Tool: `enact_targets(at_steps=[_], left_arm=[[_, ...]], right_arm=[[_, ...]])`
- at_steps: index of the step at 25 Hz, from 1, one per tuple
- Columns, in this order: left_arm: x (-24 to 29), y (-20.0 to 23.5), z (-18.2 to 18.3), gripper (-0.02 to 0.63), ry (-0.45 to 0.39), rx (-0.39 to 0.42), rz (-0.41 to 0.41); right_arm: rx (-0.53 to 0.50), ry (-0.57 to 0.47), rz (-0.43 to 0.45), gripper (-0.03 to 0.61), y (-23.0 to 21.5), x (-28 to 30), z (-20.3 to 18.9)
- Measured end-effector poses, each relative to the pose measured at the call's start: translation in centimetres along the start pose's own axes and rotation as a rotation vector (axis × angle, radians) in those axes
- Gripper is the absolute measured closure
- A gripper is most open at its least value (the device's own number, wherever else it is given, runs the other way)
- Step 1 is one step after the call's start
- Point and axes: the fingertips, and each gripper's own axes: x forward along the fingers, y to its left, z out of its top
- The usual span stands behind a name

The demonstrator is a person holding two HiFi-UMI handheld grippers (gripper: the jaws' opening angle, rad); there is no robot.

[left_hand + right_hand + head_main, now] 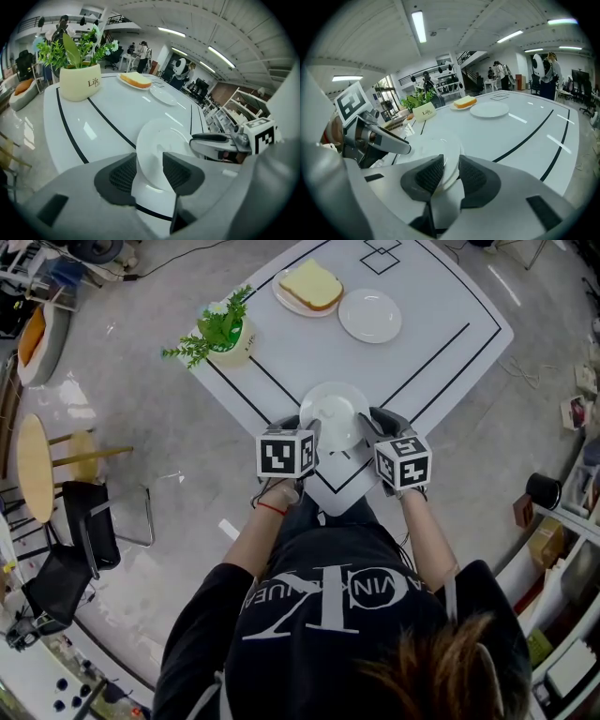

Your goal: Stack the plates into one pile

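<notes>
Glossy, black-lined white tabletop (441,324) carries a smooth, round white plate (335,413) at six o'clock. The left gripper (149,171) and right gripper (451,173) stand part-open, loosely straddling its rim.

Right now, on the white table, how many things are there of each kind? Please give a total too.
Plates: 3 (near plate, far left plate, far right plate)
Bread: 1
Potted plant: 1
Total: 5
</notes>
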Motion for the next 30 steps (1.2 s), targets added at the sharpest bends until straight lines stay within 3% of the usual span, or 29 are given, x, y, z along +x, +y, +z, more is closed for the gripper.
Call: enact_targets(at_steps=[6,11,30], left_arm=[[-0.5,0.6,0.2,0.451,-0.019,0.024,-0.002],[-1.1,1.3,0.5,0.451,-0.043,-0.008,-0.007],[-0.9,0.4,8.3,0.442,-0.214,-0.041,0.029]], right_arm=[[-0.051,0.019,-0.011,0.472,-0.2,0.1,-0.1],[-0.034,-0.002,-0.010,0.466,-0.5,-0.4,0.4],[0.010,-0.084,0.032,0.457,-7.0,-1.5,4.0]])
